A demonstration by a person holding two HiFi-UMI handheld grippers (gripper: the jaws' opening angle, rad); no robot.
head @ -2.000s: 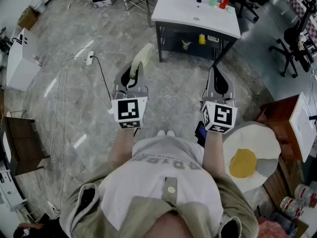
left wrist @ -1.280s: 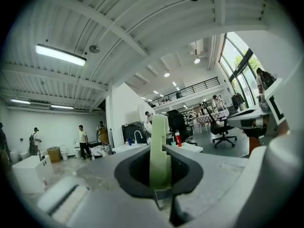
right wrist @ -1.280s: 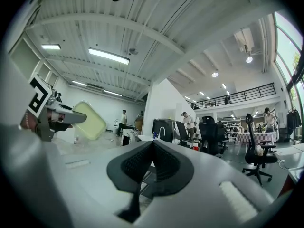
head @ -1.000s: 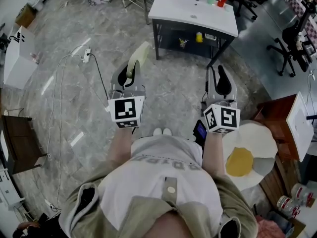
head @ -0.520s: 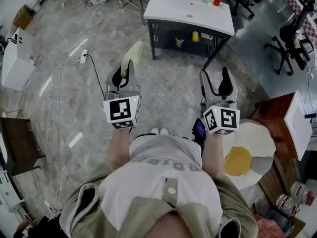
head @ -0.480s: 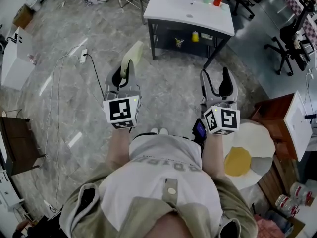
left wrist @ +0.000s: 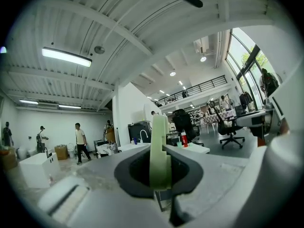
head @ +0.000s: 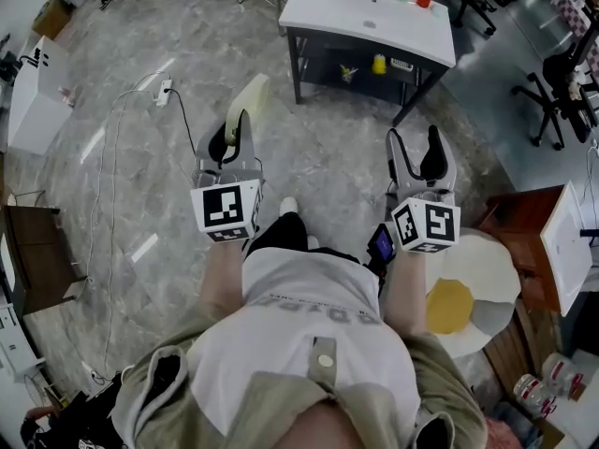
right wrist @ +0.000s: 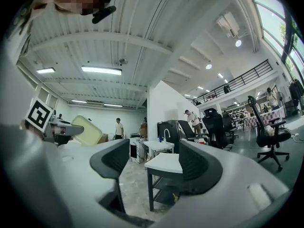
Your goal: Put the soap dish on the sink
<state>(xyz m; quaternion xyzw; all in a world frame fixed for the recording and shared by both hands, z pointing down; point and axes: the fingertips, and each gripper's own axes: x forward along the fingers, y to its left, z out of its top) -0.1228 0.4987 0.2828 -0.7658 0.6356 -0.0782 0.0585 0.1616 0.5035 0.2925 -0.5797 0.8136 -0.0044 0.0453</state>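
The pale green soap dish stands on edge in my left gripper, whose jaws are shut on it. In the left gripper view the soap dish rises edge-on between the pads, above the left gripper. My right gripper is open and holds nothing. The sink is a white top on a black frame, ahead across the floor. The sink shows between the spread jaws of the right gripper, and the soap dish at the left. A red bottle stands on the sink.
Grey marbled floor lies between me and the sink. A fried-egg rug and a brown cabinet are at my right. A power strip with cable and a white cabinet are at the left. An office chair stands beyond the sink.
My right gripper's jaws have gone from nearly together to wide apart. A leg has swung forward under me. The left gripper still grips the soap dish.
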